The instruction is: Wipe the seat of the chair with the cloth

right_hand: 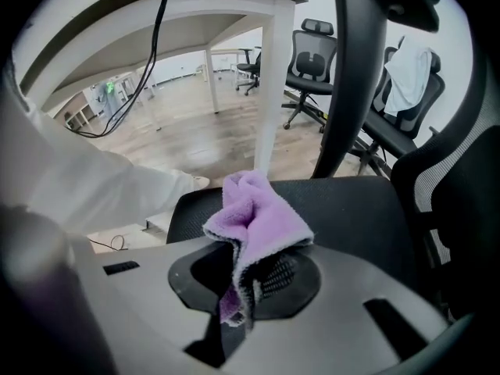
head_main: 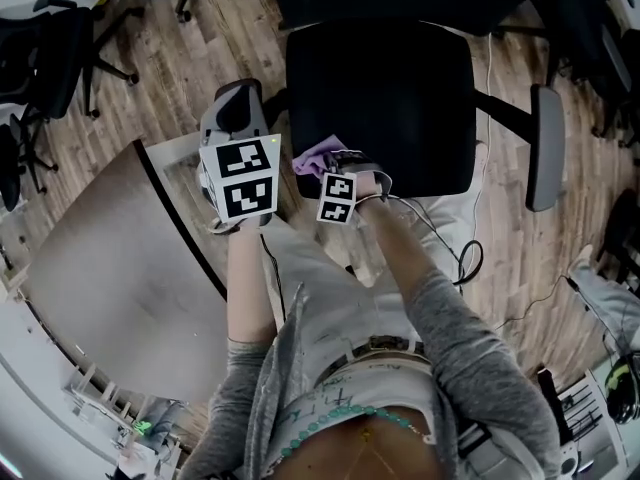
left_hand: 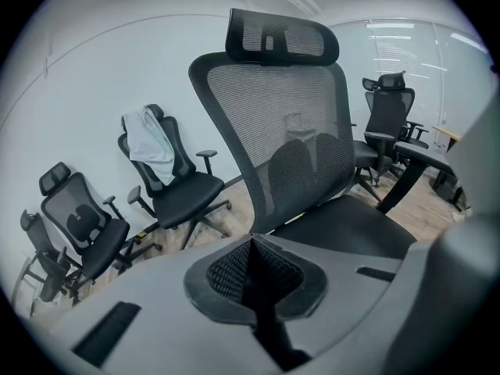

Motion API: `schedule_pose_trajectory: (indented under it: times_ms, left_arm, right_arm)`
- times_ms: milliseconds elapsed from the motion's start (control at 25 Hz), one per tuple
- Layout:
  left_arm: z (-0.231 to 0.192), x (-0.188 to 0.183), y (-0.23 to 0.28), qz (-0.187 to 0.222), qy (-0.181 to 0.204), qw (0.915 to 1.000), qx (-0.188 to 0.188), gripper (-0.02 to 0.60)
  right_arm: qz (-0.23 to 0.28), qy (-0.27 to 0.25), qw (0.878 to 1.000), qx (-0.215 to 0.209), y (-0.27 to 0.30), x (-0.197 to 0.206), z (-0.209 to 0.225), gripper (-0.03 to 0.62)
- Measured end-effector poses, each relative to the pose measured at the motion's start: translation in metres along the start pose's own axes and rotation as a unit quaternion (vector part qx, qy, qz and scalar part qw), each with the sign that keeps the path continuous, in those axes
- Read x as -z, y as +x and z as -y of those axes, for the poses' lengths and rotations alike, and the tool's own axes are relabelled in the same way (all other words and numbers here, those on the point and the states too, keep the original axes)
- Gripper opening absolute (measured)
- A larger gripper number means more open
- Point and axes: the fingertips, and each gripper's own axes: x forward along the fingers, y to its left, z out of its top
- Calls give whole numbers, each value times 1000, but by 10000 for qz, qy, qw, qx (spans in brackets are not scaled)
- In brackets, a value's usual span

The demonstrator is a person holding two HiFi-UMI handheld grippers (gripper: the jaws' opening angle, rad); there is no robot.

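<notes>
In the head view the right gripper (right_hand: 242, 248) is mostly covered by its small marker cube (head_main: 337, 198) and the hand around it, so only a scrap of the purple cloth (head_main: 316, 157) shows, at the lower left edge of the black chair seat (head_main: 385, 103). The seat reads as a flat dark patch with little detail, and the chair's backrest is lost in the dark at the top of the frame. The right gripper view shows more. The fingers are pinching the cloth, a fluffy lilac terry piece. It is folded into a soft peak above the fingertips, with a pale stitched hem hanging down between them. The cloth stands over the near edge of the seat, but whether it touches the fabric cannot be told. A pale trouser leg (right_hand: 94, 186) fills the left of that frame. The left gripper (left_hand: 251, 244) is held off the seat at centre left of the head view. Its fingers are pressed together on nothing and face the mesh backrest (left_hand: 293, 123).
</notes>
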Motion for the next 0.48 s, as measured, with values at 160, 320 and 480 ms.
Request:
schedule_pose_trajectory:
  times_ms: [160,320,480]
  left_arm:
    - [0,-2,0,-12,3,10000,-15,8]
    - [1,-2,1,-13,12,10000,-25,8]
    - [2,-3,1,-10,24,10000,-27,8]
  right_arm:
    - [-77,150,9999,28,-3,17,4,48]
    - [-198,203,9996,52,-6,37,7,48]
    - [-247,247,9994,66,-9,52,10,48]
